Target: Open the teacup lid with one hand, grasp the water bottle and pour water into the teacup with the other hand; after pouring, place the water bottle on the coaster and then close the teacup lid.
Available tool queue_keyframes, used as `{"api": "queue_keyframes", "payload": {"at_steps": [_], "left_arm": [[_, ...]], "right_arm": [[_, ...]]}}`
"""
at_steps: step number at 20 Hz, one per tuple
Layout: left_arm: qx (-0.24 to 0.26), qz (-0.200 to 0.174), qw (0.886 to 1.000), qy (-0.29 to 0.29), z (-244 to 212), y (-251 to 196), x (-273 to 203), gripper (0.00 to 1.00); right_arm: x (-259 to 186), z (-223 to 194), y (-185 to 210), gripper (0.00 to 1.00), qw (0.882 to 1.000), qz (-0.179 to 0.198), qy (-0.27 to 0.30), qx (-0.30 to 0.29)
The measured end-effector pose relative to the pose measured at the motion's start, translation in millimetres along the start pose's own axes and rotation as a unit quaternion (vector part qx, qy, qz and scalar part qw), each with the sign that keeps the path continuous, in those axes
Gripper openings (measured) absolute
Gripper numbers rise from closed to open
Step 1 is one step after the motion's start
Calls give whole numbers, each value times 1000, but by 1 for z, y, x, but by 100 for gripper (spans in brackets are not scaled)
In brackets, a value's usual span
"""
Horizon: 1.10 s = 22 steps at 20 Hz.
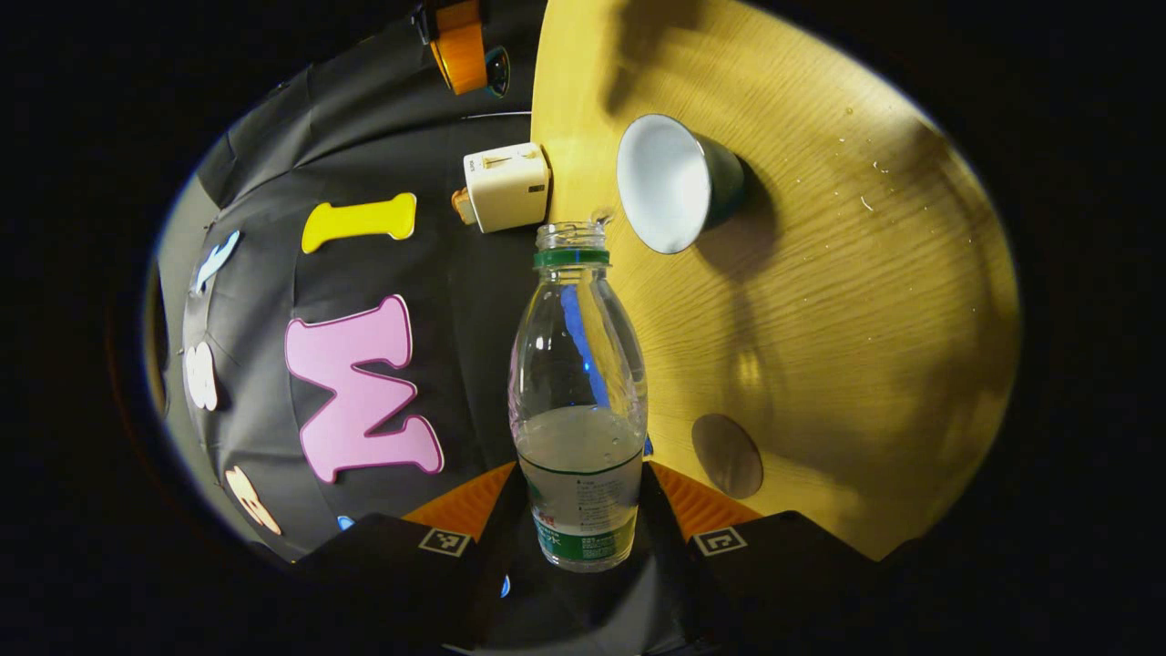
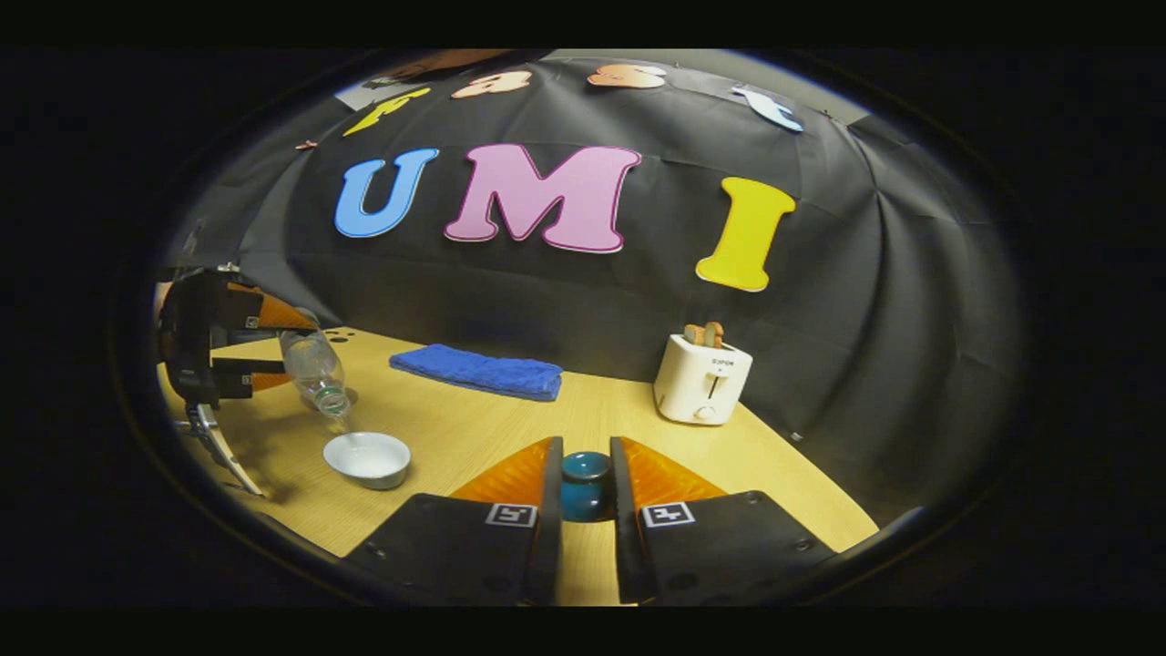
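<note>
Lighting wooden table [image 2: 455, 437], blue towel [image 2: 478, 372], toaster [image 2: 701, 378]

Both views are dim overall, with warm light falling on the table [image 1: 820, 301] from above and the booth beyond staying dark. In the left gripper view, soft dark shadows cross the wood, one trailing from the cup [image 1: 679, 182]; the bottle [image 1: 578, 401] shows small bright glints and stays sharp. Fisheye bending curves the table edge and squeezes things near the rim. In the right gripper view, the centre is crisp, while the edges darken and smear slightly.
</note>
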<state>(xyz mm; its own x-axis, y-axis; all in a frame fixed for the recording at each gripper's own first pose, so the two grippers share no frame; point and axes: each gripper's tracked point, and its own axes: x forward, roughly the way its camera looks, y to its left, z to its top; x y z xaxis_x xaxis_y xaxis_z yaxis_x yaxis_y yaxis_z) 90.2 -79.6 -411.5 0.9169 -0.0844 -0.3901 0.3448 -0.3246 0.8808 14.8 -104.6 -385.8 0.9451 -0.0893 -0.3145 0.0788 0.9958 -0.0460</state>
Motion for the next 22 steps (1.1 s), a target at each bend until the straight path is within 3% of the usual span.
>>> {"api": "queue_keyframes", "payload": {"at_steps": [5,6,10,13,14,20,22], "left_arm": [[26,4,1000,-15,1,5,1,73],[31,6,999,-17,1,6,2,74],[47,21,998,-24,0,13,6,73],[57,39,997,-35,2,21,7,73],[60,47,996,-38,2,25,8,73],[97,86,990,-53,-4,41,17,73],[107,103,987,-60,-3,50,19,73]], "right_arm": [[-1,-1,1,32,1000,2,0,3],[-1,0,2,22,1000,2,-1,3],[-1,1,4,32,1000,3,-4,0],[-1,2,4,32,1000,3,-6,1],[-1,2,5,27,1000,4,-6,1],[-3,3,7,32,1000,5,-8,0],[-3,4,7,27,1000,6,-9,0]]}}
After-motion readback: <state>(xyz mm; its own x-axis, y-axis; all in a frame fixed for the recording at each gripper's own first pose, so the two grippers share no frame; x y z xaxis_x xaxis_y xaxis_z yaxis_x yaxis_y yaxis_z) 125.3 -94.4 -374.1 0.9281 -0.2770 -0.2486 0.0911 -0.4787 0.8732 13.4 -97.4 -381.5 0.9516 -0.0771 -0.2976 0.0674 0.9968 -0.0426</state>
